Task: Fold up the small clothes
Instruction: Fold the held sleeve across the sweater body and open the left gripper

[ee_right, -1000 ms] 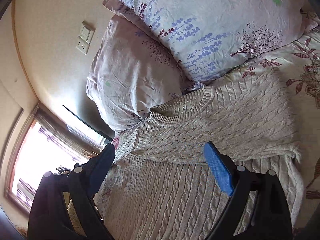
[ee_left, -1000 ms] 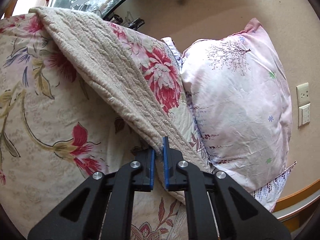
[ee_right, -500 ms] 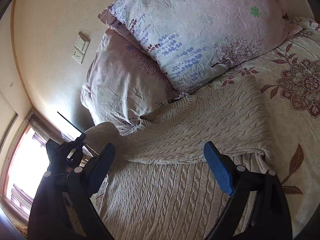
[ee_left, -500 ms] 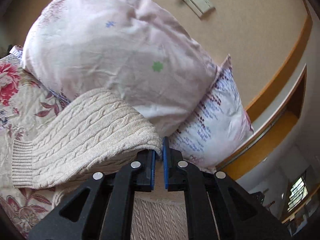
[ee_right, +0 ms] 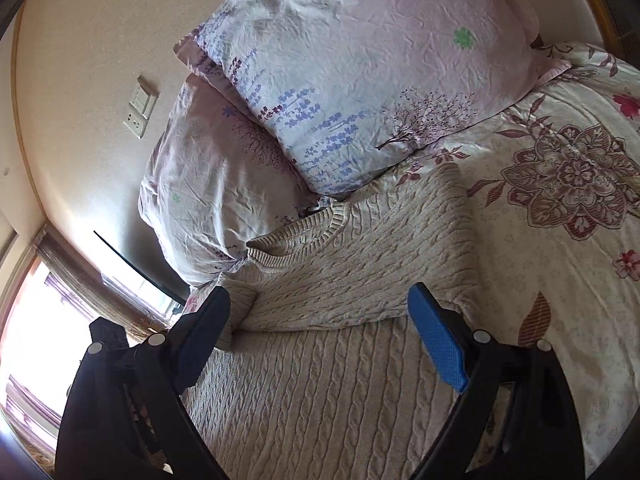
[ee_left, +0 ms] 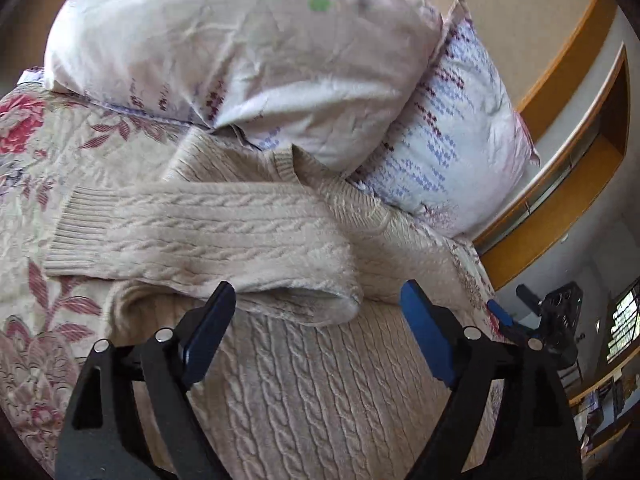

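— While its jaws have just been opening, what does the left tool [ee_left: 314, 306] hold?
— Nothing: the cream cable-knit sweater [ee_left: 304, 384] lies on the floral bedspread [ee_left: 36, 148] under it, one sleeve [ee_left: 200, 236] folded across just ahead.
— And the right tool [ee_right: 318, 308]?
— Jaws apart, empty, above the sweater, pillows [ee_right: 360, 72] beyond.

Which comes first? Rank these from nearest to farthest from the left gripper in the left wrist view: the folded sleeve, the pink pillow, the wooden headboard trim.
From the left gripper, jaws just opened, nothing between them:
1. Folded sleeve, lying across the sweater just ahead of the fingertips.
2. Pink pillow, beyond the sleeve, upper centre.
3. Wooden headboard trim, far right, behind the pillows.
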Demonstrator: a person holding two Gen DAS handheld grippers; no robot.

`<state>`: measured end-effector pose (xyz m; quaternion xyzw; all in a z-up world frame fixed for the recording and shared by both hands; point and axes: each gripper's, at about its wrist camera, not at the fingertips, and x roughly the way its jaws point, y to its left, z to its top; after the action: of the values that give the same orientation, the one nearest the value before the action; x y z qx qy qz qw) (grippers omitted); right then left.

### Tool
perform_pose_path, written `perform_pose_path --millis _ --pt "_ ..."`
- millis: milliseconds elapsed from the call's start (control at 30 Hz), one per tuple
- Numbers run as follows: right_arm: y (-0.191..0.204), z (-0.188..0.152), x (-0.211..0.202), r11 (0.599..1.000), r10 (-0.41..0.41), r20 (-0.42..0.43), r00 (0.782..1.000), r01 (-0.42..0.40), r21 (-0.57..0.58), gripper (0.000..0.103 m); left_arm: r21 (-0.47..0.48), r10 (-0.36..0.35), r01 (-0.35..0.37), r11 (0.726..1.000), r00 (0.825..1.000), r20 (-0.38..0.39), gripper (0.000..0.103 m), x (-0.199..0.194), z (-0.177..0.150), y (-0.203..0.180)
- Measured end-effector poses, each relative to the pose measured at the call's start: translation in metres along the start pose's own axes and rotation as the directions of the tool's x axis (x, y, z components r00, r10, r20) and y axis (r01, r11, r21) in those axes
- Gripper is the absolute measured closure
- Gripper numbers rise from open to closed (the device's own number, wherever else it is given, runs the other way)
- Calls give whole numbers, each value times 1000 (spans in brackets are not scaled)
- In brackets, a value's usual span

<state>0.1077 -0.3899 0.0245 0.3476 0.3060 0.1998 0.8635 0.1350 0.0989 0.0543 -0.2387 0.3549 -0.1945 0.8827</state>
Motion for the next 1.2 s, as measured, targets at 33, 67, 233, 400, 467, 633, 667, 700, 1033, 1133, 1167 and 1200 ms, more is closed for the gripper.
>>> perform_pose_path --millis 33,67,233,400,467,633,667,700,1033,1133,1167,1200 --pt "-5 0 -1 1000 -8 15 1000 8 3 11 -62 7 -5 998 999 41 16 -13 3 15" --pt "-9 0 -2 1000 -15 29 999 14 9 11 -128 15 -7 992 998 63 16 -22 6 30" --pt "-26 -3 2 999 -14 46 999 12 45 11 -470 16 -1 883 999 29 30 -28 5 105" --pt "-25 -4 3 999 -27 44 999 26 19 11 -566 69 -43 823 997 26 44 -18 -6 126" --pt "-26 -5 3 1000 -25 44 999 24 17 11 -597 89 -34 801 994 64 44 -17 -4 130" --pt "-29 -7 6 1000 -16 36 999 15 25 11 -589 133 -57 806 987 87 90 -1 14 134" --pt "-30 -7 5 1000 -14 38 999 13 24 11 -572 127 -58 818 989 82 96 4 19 128" --pt "-30 -7 5 1000 -11 40 999 10 22 11 -550 114 -41 834 988 100 96 7 24 119" --pt "-30 -7 10 1000 -23 22 1000 23 -6 11 -211 -296 353 912 919 259 97 71 58 -50" --pt "-32 -6 10 1000 -26 21 999 26 -4 11 -118 -386 414 903 899 205 97 103 47 -102" --pt "-33 -6 10 1000 -27 21 999 27 -1 11 -97 -394 414 905 902 176 97 114 40 -115" --pt "-35 -6 9 1000 -28 22 999 28 2 11 -77 -396 409 909 908 138 97 126 33 -127"
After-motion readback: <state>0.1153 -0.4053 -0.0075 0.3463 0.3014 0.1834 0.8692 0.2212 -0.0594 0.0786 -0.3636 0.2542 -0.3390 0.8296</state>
